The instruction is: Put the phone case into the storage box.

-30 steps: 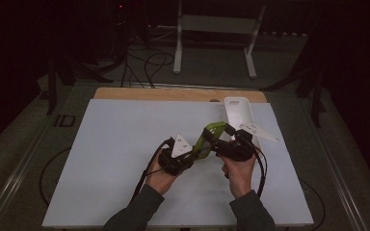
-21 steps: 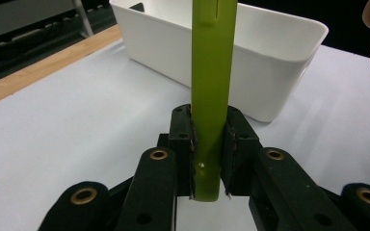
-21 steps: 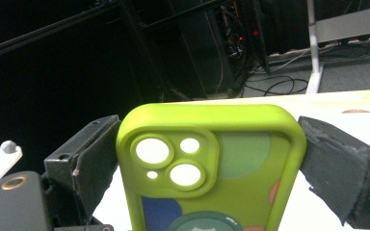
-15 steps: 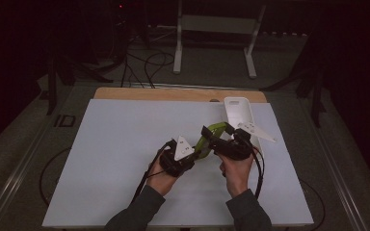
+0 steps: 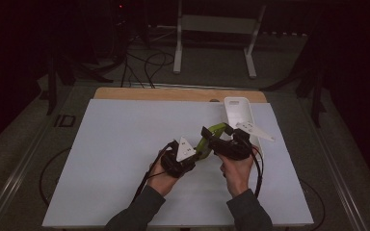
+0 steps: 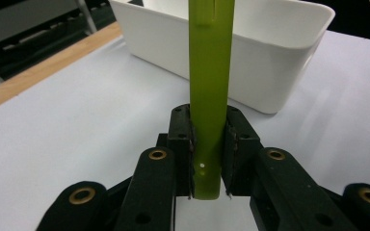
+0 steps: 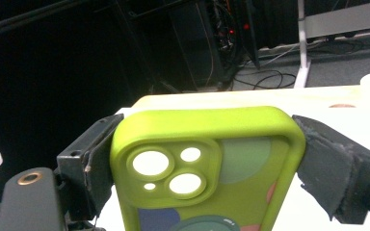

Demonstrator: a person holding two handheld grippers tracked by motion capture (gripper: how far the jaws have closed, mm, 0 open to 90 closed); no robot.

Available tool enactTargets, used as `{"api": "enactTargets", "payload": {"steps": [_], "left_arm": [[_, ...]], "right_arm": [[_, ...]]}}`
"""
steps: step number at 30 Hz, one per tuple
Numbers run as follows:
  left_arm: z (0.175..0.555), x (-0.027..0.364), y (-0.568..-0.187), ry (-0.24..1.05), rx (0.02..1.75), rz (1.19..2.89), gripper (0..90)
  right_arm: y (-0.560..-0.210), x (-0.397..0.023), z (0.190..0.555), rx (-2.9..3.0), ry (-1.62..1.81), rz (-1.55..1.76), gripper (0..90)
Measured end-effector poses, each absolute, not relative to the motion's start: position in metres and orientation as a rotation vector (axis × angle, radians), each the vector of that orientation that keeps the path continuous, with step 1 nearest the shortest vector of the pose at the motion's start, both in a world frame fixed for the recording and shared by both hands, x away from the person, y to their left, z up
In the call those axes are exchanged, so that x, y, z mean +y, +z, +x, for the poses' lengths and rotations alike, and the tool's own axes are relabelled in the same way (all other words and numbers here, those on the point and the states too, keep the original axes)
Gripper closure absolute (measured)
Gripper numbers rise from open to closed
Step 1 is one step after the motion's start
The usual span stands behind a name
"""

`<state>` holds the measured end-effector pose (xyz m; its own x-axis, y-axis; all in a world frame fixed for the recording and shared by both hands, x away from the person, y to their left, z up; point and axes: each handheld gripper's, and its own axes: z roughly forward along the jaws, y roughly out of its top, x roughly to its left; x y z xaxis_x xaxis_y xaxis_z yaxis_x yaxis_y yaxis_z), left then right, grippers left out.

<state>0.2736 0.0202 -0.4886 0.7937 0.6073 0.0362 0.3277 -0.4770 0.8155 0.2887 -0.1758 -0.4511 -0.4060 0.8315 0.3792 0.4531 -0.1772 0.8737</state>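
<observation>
Between both grippers hangs a green phone case, no brand or writing readable. Left gripper clamps its thin edge. Right gripper, jaws just closing, spans its width.

The left gripper is clamped tight; just beside it, the right gripper has been closing its wide-set jaws.

A lime-green phone case with camera cut-outs is held edge-on above the table's right half, near the white bin at the far edge.
</observation>
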Motion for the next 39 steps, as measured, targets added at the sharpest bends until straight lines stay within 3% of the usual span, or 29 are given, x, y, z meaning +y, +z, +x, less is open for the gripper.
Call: {"api": "enactTargets", "payload": {"steps": [4,8,19,21,23,39], "left_arm": [[0.275,0.021,-0.489,0.384,0.692,2.104,75.8],[0.276,0.023,-0.488,0.384,0.695,2.092,67.8],[0.278,0.028,-0.485,0.389,0.753,2.049,27.1],[0.279,0.029,-0.485,0.384,0.765,2.042,25.1],[0.280,0.030,-0.485,0.361,0.769,2.040,15.0],[0.282,0.036,-0.486,0.325,0.776,2.045,2.8]], "right_arm": [[-0.451,-0.176,0.289,1.768,1.603,1.477,15.6],[-0.451,-0.175,0.289,1.779,1.598,1.469,15.7],[-0.450,-0.173,0.289,1.789,1.593,1.456,15.7],[-0.450,-0.173,0.289,1.789,1.592,1.456,15.7],[-0.449,-0.172,0.289,1.792,1.591,1.452,15.7],[-0.445,-0.170,0.289,1.802,1.567,1.440,15.7]]}}
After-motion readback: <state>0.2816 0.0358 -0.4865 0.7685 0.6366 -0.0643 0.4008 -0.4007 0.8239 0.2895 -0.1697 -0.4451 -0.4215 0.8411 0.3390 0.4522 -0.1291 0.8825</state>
